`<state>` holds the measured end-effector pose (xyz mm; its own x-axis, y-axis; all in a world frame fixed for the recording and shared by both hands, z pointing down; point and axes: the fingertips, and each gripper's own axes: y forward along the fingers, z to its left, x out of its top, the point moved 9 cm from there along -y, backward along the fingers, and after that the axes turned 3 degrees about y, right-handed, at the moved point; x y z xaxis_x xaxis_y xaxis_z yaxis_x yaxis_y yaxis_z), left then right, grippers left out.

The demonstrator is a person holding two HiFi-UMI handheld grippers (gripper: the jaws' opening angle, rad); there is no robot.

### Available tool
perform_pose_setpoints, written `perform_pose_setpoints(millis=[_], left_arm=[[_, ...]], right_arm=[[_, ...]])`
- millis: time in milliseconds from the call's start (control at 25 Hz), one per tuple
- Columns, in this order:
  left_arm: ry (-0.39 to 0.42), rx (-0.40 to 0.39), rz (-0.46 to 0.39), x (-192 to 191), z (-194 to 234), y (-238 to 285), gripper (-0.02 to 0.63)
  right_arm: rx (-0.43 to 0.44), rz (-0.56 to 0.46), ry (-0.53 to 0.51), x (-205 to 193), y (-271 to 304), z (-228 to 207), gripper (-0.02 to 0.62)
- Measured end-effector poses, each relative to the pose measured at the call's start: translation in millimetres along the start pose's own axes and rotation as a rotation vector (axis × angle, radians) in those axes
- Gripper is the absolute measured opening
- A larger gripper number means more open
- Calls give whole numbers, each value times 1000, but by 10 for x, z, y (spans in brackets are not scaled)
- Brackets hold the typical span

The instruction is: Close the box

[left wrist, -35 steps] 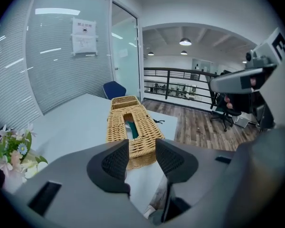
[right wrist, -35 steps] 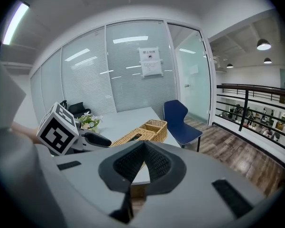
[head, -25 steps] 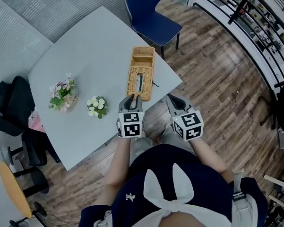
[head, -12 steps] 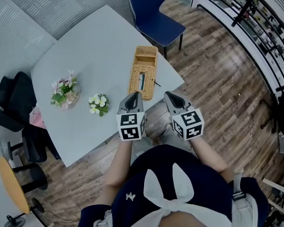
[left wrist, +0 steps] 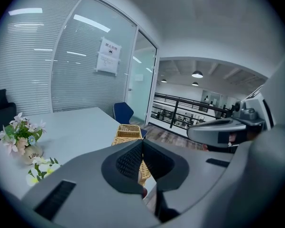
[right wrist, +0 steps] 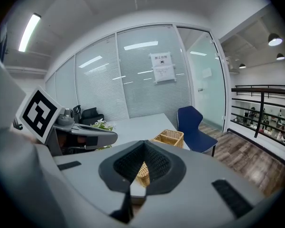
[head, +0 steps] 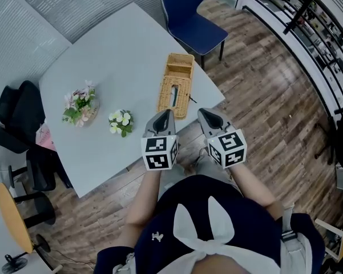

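**Both grippers shut and empty, just short of open box**

Holding left gripper (head: 165,115) and right gripper (head: 203,112) side by side at table's (head: 103,50) near edge, marker cubes towards the body, noses towards box (head: 174,93).

Looking along left gripper: jaws pressed together right to the tips, with nothing between. Same along right gripper: closed tip to tip, gripping nothing. Touching box with neither; both clear of it, left in front of its near end, right off to the side over wood floor (head: 262,96).

Finding box on table, close to the corner by blue chair (head: 194,19), its short end at the edge nearest the grippers. Wicker, long and narrow, with a slot in the top. At far end, a square wicker flap (head: 181,65) lying open, hollow side up.

Left of box on table: small flowers (head: 121,122) near, then a bigger bunch (head: 80,104) well apart from it. Behind table, a glass wall with paper notice (left wrist: 109,57) stuck on.
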<state>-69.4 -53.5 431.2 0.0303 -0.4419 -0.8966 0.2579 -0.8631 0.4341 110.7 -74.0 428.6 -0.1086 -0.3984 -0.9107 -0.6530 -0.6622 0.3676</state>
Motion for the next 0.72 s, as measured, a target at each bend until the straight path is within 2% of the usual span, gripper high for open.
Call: perform_pose_setpoints(millis=[720], left_arm=[[-1,-19,2,-30,-16,14,23]], right_arm=[[11,15,-1,-26,59,-13,2]])
